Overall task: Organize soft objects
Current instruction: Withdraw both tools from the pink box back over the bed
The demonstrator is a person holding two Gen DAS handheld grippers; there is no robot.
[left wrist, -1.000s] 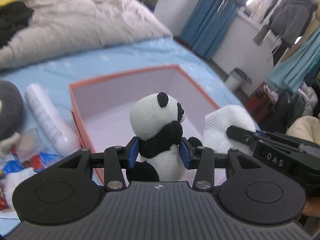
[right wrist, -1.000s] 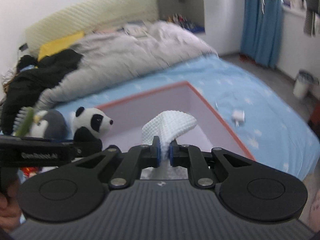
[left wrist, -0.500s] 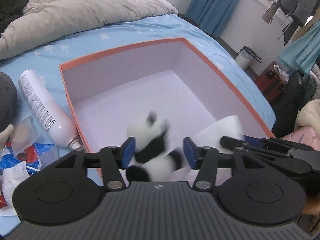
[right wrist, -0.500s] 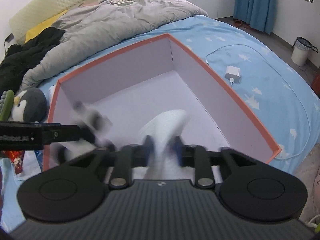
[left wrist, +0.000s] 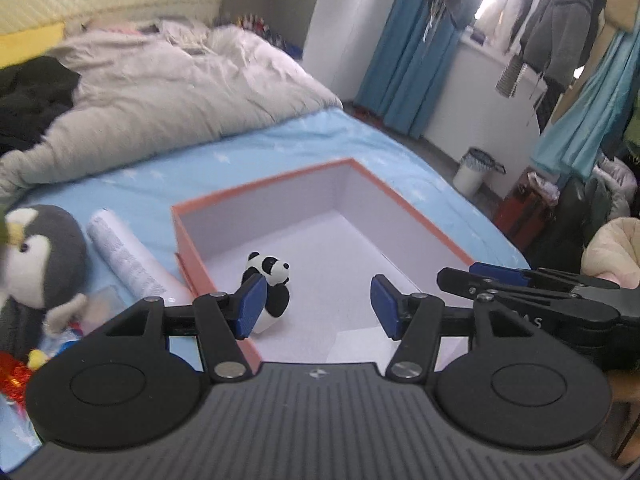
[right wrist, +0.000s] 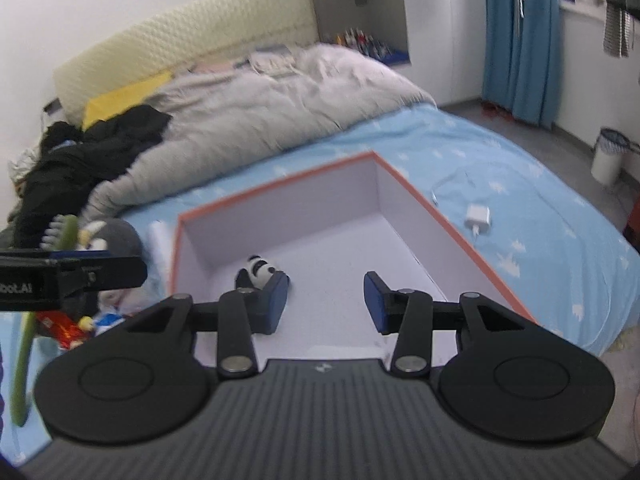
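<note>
Left wrist view: left gripper wide, empty; panda plush inside orange box, just beyond left fingertip. Right gripper empty, jaws opening. White cloth in box under claw. Penguin plush left of claw, outside, likely next.

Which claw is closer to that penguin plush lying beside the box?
The left claw. The penguin plush lies just off its outer side, outside the orange box; the right claw hangs over the box, farther away.
</note>
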